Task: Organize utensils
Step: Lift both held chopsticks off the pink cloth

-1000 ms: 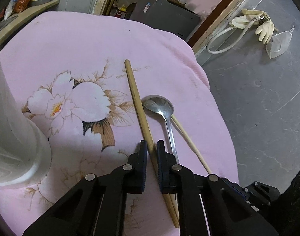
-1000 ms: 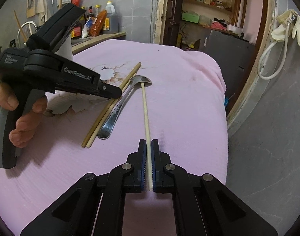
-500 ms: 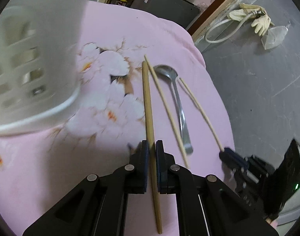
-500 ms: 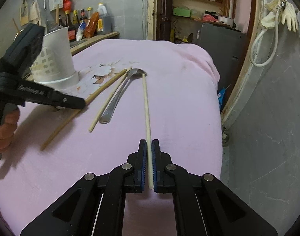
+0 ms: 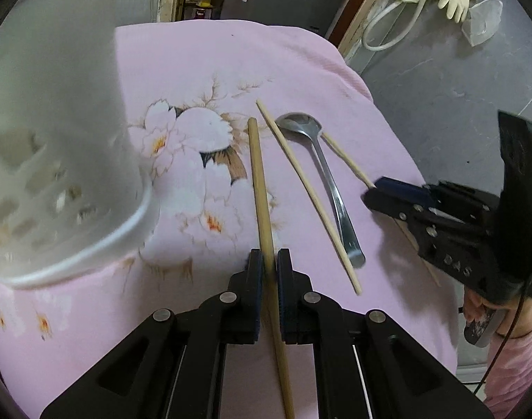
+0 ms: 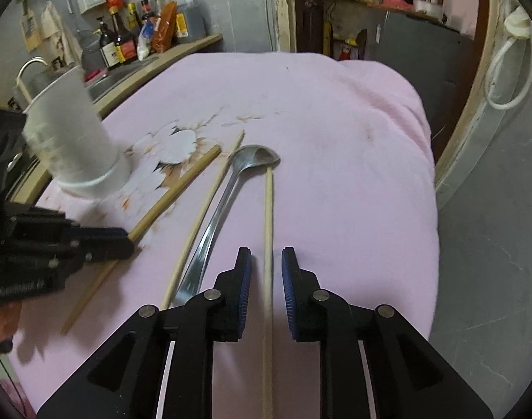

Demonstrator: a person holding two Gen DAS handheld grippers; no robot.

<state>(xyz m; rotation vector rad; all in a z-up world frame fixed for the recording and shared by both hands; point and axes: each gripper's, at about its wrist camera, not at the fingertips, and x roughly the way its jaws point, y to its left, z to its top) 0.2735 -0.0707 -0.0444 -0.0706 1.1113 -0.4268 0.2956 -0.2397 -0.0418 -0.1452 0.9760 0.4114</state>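
Four utensils show in all: three pale wooden sticks and one steel spoon, beside one white slotted plastic utensil holder [image 6: 70,136] that stands upright on the pink flowered cloth [image 6: 318,111]. The thick round wooden stick [image 5: 262,195] is pinched between the pressed-together jaws of the left gripper [image 5: 269,272], which clamp it partway along its length, so one end runs forward over the flower print and the other trails back beneath the gripper body; whether its front end rests on the cloth or hangs just above it I cannot tell. Just beside it on the right lies the thin wooden chopstick [image 5: 307,188], flat on the cloth and free of either gripper, and next to that the long-handled steel spoon [image 5: 321,174], bowl pointing away. The second thin wooden chopstick [image 6: 268,230] lies straight ahead of the right gripper [image 6: 266,269], its long axis running down the gap between the spread jaws, neither pad touching it, its far tip near the spoon's bowl. The holder sits to the left of the left gripper and near it, well apart from the right one, so the left hand is the nearer. As I judge it, the coming move turns on that: the held stick's long axis lies nearly level and points past the holder, so it would need swinging left and tipping upright over the holder's mouth to go in.
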